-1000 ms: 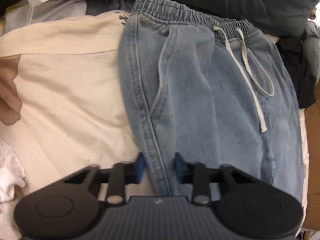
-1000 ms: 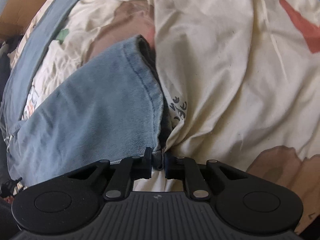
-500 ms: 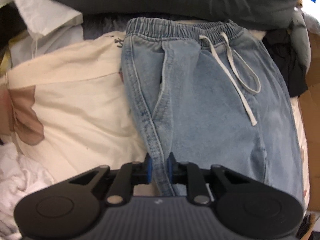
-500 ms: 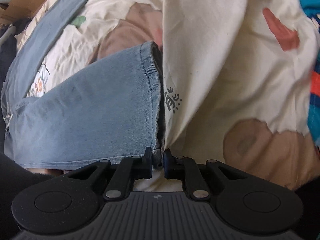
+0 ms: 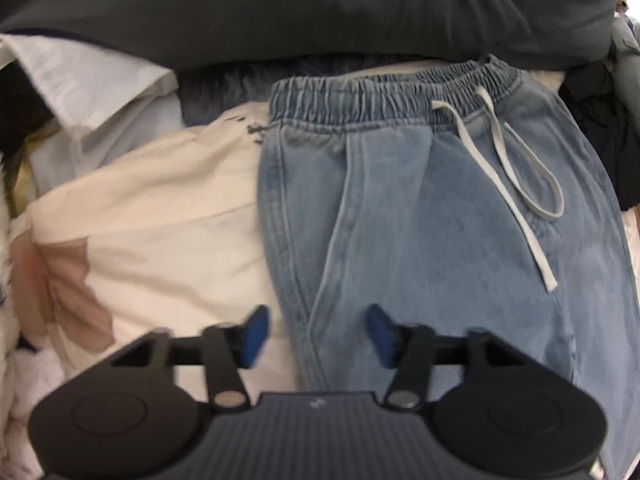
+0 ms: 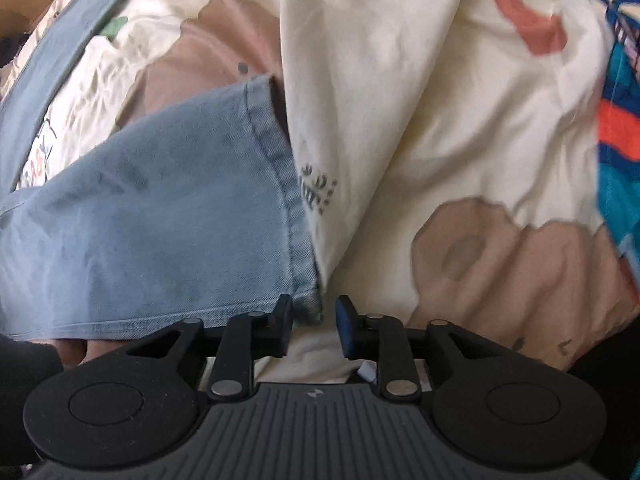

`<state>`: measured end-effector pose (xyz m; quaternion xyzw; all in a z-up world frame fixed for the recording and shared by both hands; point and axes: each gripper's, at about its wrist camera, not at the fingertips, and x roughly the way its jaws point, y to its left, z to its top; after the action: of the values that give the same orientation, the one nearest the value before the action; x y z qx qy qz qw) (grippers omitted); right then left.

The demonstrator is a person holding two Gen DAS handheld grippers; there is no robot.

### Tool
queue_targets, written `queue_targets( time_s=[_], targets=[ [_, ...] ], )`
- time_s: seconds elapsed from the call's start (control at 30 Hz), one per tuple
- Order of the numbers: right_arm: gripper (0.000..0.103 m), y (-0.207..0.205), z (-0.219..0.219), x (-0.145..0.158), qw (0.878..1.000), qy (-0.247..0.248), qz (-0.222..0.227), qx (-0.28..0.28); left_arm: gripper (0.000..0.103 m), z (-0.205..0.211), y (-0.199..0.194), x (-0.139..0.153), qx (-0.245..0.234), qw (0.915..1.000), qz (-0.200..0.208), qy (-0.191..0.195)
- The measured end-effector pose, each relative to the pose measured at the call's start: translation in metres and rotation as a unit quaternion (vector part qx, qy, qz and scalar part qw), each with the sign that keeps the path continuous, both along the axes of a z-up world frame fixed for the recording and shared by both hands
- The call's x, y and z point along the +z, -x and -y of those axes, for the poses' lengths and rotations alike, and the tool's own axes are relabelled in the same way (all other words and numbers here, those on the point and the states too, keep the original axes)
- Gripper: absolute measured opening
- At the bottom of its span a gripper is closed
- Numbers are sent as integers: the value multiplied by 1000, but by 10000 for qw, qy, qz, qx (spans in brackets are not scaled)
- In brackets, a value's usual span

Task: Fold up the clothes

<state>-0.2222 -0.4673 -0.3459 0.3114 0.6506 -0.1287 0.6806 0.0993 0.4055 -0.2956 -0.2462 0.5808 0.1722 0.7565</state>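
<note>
Left wrist view shows the jeans (image 5: pixel 440 240) lying on the cream bedding (image 5: pixel 160 220), both the left hand-held gripper (image 5: pixel 316 334) and right hand-held gripper (image 6: pixel 313 326) just opened, so a snagged hem (image 6: pixel 308 304) could undo the fold.

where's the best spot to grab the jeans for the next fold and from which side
Probably the thick side seam of the jeans, coming straight down from above. It lies flat on the cream bedding, directly between the open left claw pads. The right claw, which has just been opening, could retake the hem corner between its pads.
</note>
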Motion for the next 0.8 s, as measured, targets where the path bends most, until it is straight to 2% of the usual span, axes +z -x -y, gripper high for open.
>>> queue_targets(
  time_s=[0.13, 0.23, 0.3, 0.4, 0.47, 0.73, 0.8],
  targets=[
    [35, -19, 8, 17, 9983, 237, 518, 98, 61, -1, -5, -16, -51, 9996, -260, -71],
    [35, -45, 12, 28, 9945, 421, 892, 348, 50, -8, -3, -26, 243, 9994, -221, 117],
    [35, -63, 14, 26, 9923, 528, 974, 546, 40, -10, -3, -30, 281, 9993, -199, 140],
    [36, -90, 15, 19, 9893, 634, 1055, 786, 20, -6, -7, -29, 89, 9994, -325, -80],
    [36, -104, 13, 14, 9880, 653, 1096, 875, 15, -4, -11, -26, -27, 9991, -386, -186],
    [35, -130, 9, -5, 9862, 709, 1094, 1016, 14, -3, -15, -22, -204, 9974, -531, -439],
    [36, -131, 8, -10, 9860, 764, 1043, 1050, 19, -3, -16, -18, -238, 9975, -502, -430]
  ],
)
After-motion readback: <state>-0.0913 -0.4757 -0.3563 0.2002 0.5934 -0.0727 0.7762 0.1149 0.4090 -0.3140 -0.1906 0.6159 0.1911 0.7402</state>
